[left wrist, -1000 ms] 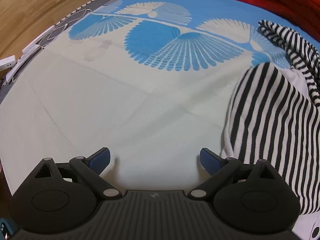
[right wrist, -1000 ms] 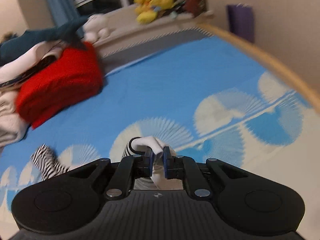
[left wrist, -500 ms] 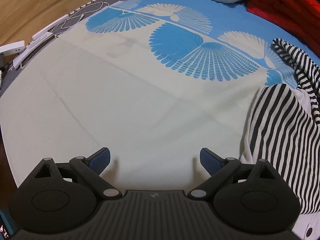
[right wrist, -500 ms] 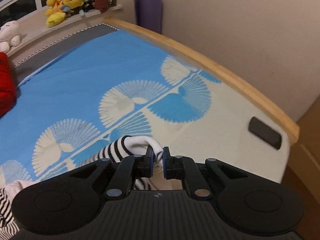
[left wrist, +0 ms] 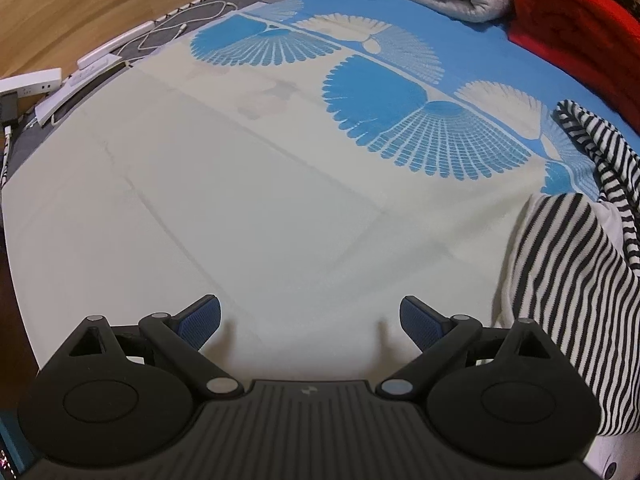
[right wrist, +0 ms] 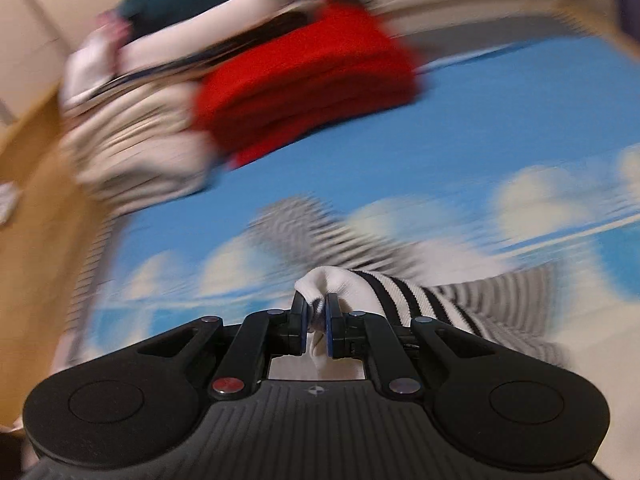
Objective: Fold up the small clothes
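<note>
My right gripper (right wrist: 316,320) has a white fold of the striped garment (right wrist: 400,292) between its pads at lower centre, jaws easing apart; my left gripper (left wrist: 310,320) hangs wide open and empty over the pale sheet (left wrist: 240,220). Garment bulk lies at the left view's right edge. Risk: the fold slips free mid-swing, since this view is motion-blurred, and the cloth lands bunched.
</note>
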The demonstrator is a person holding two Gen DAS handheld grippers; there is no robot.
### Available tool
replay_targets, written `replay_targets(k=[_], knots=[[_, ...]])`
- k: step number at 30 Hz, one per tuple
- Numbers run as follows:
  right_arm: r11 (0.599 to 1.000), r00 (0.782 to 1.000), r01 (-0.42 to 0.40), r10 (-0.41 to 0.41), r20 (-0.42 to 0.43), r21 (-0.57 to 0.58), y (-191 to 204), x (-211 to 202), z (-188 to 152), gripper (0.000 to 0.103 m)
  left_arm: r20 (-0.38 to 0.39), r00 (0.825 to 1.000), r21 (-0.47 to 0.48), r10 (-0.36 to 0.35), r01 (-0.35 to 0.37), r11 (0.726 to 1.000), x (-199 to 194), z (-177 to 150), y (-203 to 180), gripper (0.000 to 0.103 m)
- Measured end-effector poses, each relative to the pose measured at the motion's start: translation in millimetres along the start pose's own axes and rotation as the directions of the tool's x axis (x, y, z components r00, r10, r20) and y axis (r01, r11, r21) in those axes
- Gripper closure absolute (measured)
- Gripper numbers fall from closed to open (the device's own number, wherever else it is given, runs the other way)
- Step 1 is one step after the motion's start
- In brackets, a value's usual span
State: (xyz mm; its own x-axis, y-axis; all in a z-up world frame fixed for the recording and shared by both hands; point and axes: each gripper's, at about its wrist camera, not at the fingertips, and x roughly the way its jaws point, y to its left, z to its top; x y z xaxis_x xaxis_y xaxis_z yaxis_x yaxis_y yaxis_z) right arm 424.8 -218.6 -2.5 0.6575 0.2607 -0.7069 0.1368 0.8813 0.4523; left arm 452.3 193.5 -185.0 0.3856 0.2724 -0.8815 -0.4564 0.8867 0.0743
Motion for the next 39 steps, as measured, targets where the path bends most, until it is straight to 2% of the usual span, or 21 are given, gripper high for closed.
replay_targets(k=[1,3,6,9,12,14,16,18,21,24,26,27,28,29,31,33,35,36,38,39], knots=[[0.999,0.998,-0.048,0.049,-0.043,0.014,19.5,20.4,-11.5,0.072,-0.006,1.000,-0.005,0.000,0.000,1.000,1.2,0.5,1.1,0.005],[0.992,0.982,-0.127,0.123,-0.145,-0.014,46.1,52.5,-31.0,0.054,-0.015,1.000,-0.015,-0.007,0.007,1.000,2.9,1.2,2.5,0.005],[0.990,0.977,-0.116,0.099,-0.187,-0.084,50.8,65.0,-44.8,0.054,-0.016,1.000,-0.013,-0.018,0.018,1.000,3.0,1.6,1.4,0.005],[0.996,0.993,-0.032,0.022,-0.113,-0.089,17.8,48.3,-38.0,0.045,-0.012,1.000,-0.003,-0.027,0.027,1.000,2.4,-0.2,-4.2,0.005],[0.986,0.990,0.136,-0.139,-0.027,-0.100,-39.7,31.6,-30.3,0.045,-0.009,0.999,0.019,-0.039,0.039,0.999,1.8,-3.3,-14.2,0.005],[0.966,0.972,0.236,-0.236,0.015,-0.103,-77.7,28.3,-27.3,0.045,0.005,0.999,0.031,-0.044,0.044,0.999,0.2,-5.3,-20.5,0.005],[0.948,0.954,0.301,-0.300,0.024,-0.102,-108.6,32.6,-25.0,0.045,0.028,0.998,0.034,-0.063,0.062,0.997,-3.0,-6.9,-26.1,0.005],[0.946,0.948,0.317,-0.316,0.023,-0.065,-131.8,41.8,-23.9,0.045,0.044,0.996,0.044,-0.077,0.075,0.996,-4.9,-8.2,-33.1,0.005],[0.958,0.959,0.283,-0.283,0.008,-0.048,-146.7,67.0,-23.9,0.045,0.050,0.996,0.069,-0.069,0.065,0.995,-2.4,-8.8,-45.0,0.005],[0.959,0.965,0.262,-0.264,0.003,-0.108,-141.7,103.9,-25.6,0.044,0.034,0.998,0.091,-0.055,0.052,0.994,4.4,-10.3,-54.4,0.005],[0.943,0.958,0.280,-0.286,-0.008,-0.178,-134.3,130.1,-27.1,0.042,0.021,0.999,0.105,-0.047,0.045,0.993,9.8,-11.8,-59.7,0.005],[0.931,0.952,0.296,-0.306,-0.014,-0.212,-131.8,141.2,-28.5,0.046,0.017,0.999,0.111,-0.045,0.043,0.993,11.7,-12.7,-61.8,0.005],[0.919,0.947,0.306,-0.320,-0.017,-0.247,-131.2,150.8,-30.8,0.081,0.012,0.999,0.118,-0.044,0.042,0.992,13.4,-13.9,-64.3,0.005],[0.911,0.945,0.310,-0.327,-0.018,-0.271,-131.3,157.2,-32.4,0.101,0.007,0.999,0.126,-0.043,0.042,0.991,15.3,-14.9,-66.4,0.005],[0.914,0.947,0.314,-0.321,0.018,-0.258,-133.8,157.7,-30.7,0.100,0.004,0.999,0.139,-0.042,0.041,0.989,17.4,-16.5,-68.5,0.005],[0.915,0.940,0.338,-0.317,0.124,-0.219,-138.2,145.0,-25.7,0.100,0.007,0.999,0.146,-0.038,0.036,0.989,18.2,-16.9,-69.4,0.005],[0.897,0.901,0.413,-0.376,0.216,-0.160,-151.9,134.6,-19.4,0.100,0.010,0.999,0.144,-0.032,0.030,0.989,18.9,-17.1,-68.9,0.005],[0.893,0.898,0.422,-0.388,0.208,-0.155,-158.9,134.8,-17.8,0.093,0.007,1.000,0.142,-0.030,0.029,0.989,19.4,-16.9,-69.0,0.005],[0.904,0.924,0.381,-0.369,0.098,-0.195,-170.6,143.8,-18.8,0.080,0.000,1.000,0.139,-0.031,0.031,0.990,20.4,-16.8,-69.9,0.005],[0.906,0.931,0.364,-0.359,0.063,-0.214,-171.9,144.5,-22.0,0.072,-0.003,0.999,0.137,-0.034,0.034,0.990,20.4,-16.6,-70.3,0.005]])
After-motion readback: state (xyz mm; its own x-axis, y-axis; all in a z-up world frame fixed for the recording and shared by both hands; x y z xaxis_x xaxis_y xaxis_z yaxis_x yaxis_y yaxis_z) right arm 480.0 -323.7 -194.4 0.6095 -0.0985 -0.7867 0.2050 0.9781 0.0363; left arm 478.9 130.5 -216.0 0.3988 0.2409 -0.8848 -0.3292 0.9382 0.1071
